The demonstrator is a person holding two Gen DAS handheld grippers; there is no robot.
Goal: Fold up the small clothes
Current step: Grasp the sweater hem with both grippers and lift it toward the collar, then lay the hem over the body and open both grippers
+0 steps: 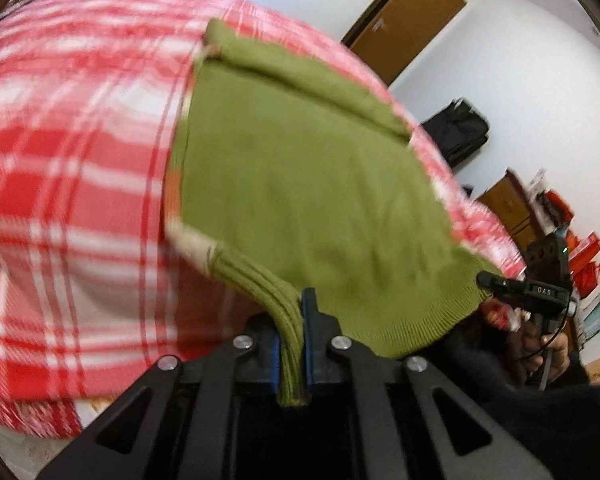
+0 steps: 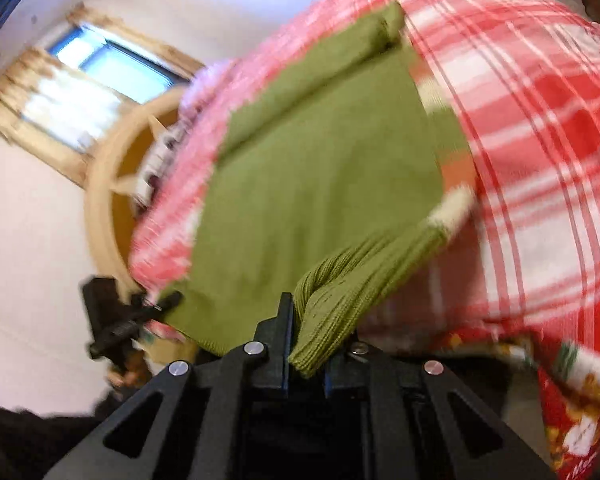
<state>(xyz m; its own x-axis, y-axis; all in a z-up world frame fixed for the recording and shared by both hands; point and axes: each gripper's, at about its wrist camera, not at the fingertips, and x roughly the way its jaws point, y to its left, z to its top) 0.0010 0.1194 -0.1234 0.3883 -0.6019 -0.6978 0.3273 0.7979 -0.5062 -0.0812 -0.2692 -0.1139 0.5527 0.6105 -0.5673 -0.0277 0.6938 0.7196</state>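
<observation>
Flat on the red plaid bed cover (image 1: 80, 160), green knit sweater (image 1: 300, 184), ribbed hem bunched at its near edge and pinched on one corner by the left claw (image 1: 296, 344), on the other corner by the right claw (image 2: 306, 344), both closed tight on fabric.

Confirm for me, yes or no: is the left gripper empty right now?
No. The left gripper is clamped on the ribbed hem of the green knit sweater, which lies across the red plaid blanket.

Green sweater (image 1: 300, 184) covers the plaid bedspread (image 1: 80, 160); bare plaid flanks it.
</observation>
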